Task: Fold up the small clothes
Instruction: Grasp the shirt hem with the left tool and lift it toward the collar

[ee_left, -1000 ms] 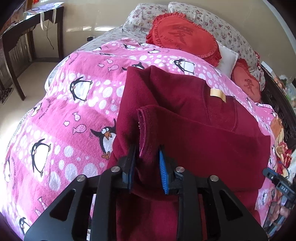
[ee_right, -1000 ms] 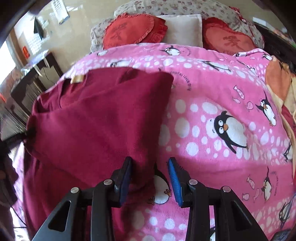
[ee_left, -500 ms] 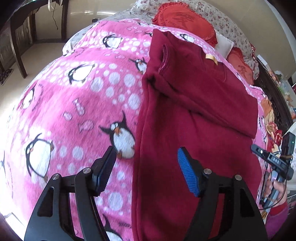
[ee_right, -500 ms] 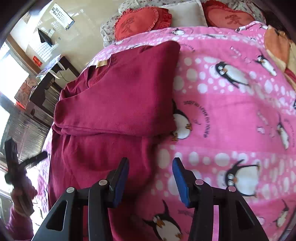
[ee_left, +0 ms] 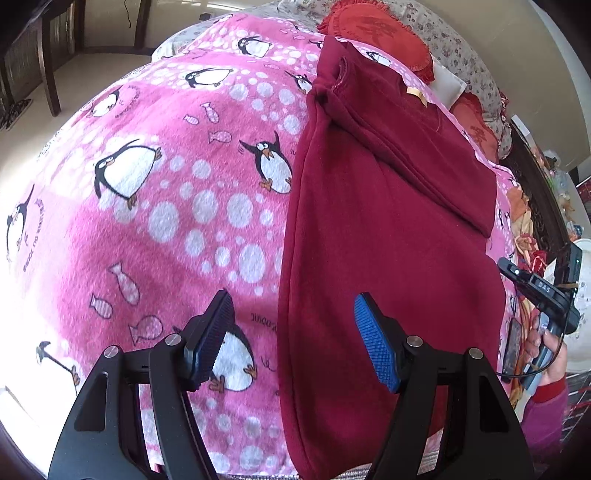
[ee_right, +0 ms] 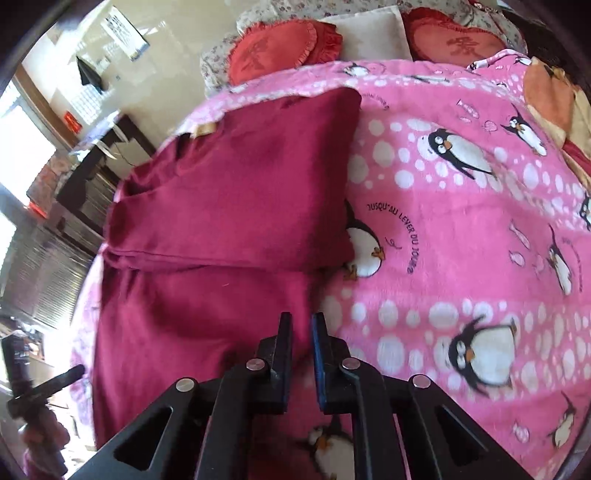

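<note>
While left tongs (ee_left: pixel 291 339) gape empty, right tongs (ee_right: pixel 302 354) pinch maroon garment (ee_left: pixel 388 240) edge, half-folded.

- Bed (ee_left: pixel 155 229) is filling most of both views, lying under a pink fleece blanket (ee_right: pixel 461 236) printed with penguins, fish and white dots.
- Two red frilled cushions (ee_right: pixel 280 48) and a pale pillow (ee_right: pixel 369 35) are leaning at the head, against floral bedding (ee_left: pixel 439 40).
- Cream wall (ee_right: pixel 177 26) is standing behind the head of the bed; a poster (ee_right: pixel 122 31) is hanging on it.
- Dark wooden desk (ee_right: pixel 99 162) is standing beside the bed on a pale floor (ee_left: pixel 88 74).
- Bright daylight is coming through a window (ee_right: pixel 22 144) at the left of the right wrist view.
- Dark carved bed frame (ee_left: pixel 535 192) is showing along the far side.
</note>
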`<state>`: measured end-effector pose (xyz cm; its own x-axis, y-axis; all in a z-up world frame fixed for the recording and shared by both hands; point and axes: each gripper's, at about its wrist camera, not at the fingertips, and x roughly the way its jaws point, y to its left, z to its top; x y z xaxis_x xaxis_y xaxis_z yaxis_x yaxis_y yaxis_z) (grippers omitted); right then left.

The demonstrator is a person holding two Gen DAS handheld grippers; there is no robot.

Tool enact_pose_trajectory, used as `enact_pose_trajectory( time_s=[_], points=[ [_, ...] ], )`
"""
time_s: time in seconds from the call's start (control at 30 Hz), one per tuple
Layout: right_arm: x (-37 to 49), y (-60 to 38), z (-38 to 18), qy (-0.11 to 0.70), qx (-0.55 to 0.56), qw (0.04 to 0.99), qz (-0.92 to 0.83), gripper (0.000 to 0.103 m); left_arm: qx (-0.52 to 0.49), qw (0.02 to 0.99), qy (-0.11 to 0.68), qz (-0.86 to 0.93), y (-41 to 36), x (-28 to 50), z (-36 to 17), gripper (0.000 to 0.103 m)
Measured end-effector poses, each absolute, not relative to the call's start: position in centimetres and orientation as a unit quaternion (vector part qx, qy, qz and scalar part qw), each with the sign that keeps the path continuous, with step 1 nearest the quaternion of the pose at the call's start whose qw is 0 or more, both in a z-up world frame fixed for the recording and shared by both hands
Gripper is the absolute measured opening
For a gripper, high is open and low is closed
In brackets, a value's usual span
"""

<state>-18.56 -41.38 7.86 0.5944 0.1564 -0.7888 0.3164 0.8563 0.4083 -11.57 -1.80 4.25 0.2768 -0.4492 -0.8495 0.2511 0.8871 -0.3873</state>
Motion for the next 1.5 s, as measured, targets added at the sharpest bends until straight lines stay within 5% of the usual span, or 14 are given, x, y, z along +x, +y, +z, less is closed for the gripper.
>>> enact_pose_trajectory(
  time_s=[0.1, 0.13, 0.6, 1.2, 1.3, 1.37, 1.43, 1.5],
  points=[
    [-22.1, -41.0, 9.4, 0.446, 0.263, 0.855, -0.029, 0.047, -0.093, 0.781, 0.574, -0.23, -1.8, -12.5, 4.0, 0.069],
    [-22.9, -40.9, 9.6, 0.447, 0.266, 0.854, -0.023, 0.047, -0.093, 0.775, 0.58, -0.234, -1.9, -12.8, 3.8, 0.069],
    [-32.1, -37.8, 5.2, 0.518, 0.319, 0.793, 0.03, 0.048, -0.055, 0.763, 0.598, -0.239, -2.7, -17.8, 2.6, 0.069],
    [-31.3, -35.3, 3.2, 0.479, 0.353, 0.801, 0.064, 0.048, -0.091, 0.748, 0.613, -0.239, -2.6, -17.8, 2.1, 0.07],
    [-31.1, -34.9, 3.3, 0.482, 0.339, 0.805, 0.064, 0.03, -0.071, 0.75, 0.612, -0.241, -3.2, -17.9, 2.2, 0.07],
    [-31.0, -34.5, 3.6, 0.48, 0.329, 0.811, 0.06, 0.013, -0.05, 0.757, 0.605, -0.242, -3.6, -18.2, 2.4, 0.06],
    [-31.1, -33.9, 4.1, 0.476, 0.322, 0.816, 0.066, 0.01, -0.039, 0.757, 0.606, -0.242, -3.7, -18.3, 2.3, 0.008],
    [-31.2, -33.4, 4.6, 0.474, 0.32, 0.817, 0.074, 0.009, -0.056, 0.748, 0.613, -0.249, -3.2, -17.9, 2.0, 0.007]
  ],
)
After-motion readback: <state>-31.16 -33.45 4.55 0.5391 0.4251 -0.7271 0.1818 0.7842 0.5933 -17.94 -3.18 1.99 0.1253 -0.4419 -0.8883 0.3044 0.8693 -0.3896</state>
